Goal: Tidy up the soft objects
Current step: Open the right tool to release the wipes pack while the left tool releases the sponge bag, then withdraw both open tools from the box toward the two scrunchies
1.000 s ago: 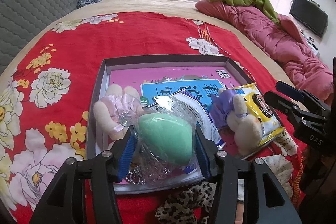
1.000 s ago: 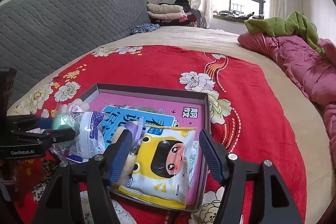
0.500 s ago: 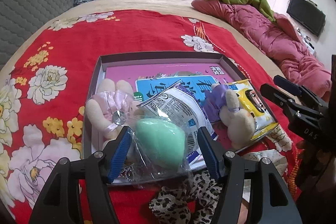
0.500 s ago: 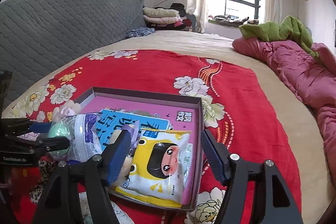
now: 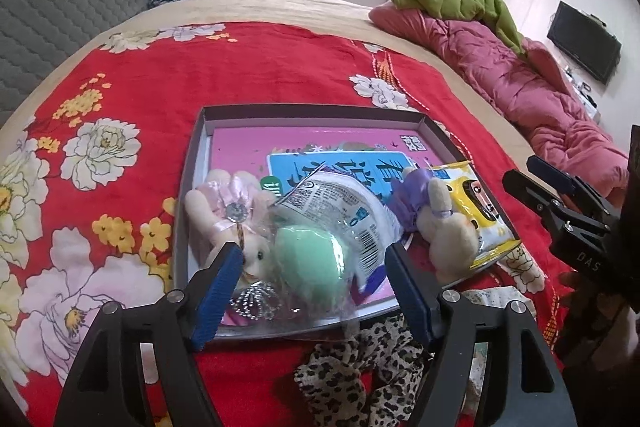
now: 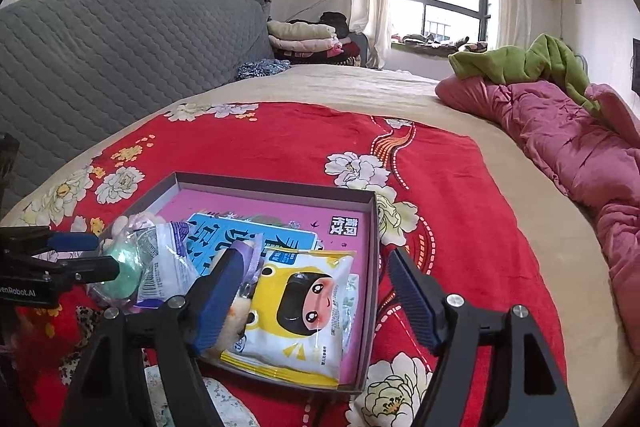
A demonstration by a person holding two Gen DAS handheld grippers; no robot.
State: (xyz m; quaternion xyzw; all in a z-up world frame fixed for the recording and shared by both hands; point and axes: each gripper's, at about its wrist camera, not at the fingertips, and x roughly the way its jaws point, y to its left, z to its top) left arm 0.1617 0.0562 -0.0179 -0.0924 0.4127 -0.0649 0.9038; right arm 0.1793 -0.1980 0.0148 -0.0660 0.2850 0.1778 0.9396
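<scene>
A shallow grey box (image 5: 308,111) with a pink book inside lies on the red flowered blanket. It holds a pink plush doll (image 5: 228,203), a white plastic packet (image 5: 340,203), a green sponge in a clear bag (image 5: 310,261), a purple-and-cream plush (image 5: 444,223) and a yellow cartoon packet (image 6: 304,311). My left gripper (image 5: 314,293) is open, its fingers either side of the green sponge bag without touching it. My right gripper (image 6: 316,301) is open above the yellow packet at the box's near right corner.
A leopard-print cloth (image 5: 356,375) and a pale patterned cloth (image 6: 216,403) lie on the blanket just in front of the box. A pink quilt (image 6: 568,155) with a green blanket (image 6: 520,61) lies along the right. A grey headboard (image 6: 100,47) is at left.
My left gripper opened, let go of the green sponge bag in the box's front and drew back. My right gripper stayed open, shifting slightly back.
</scene>
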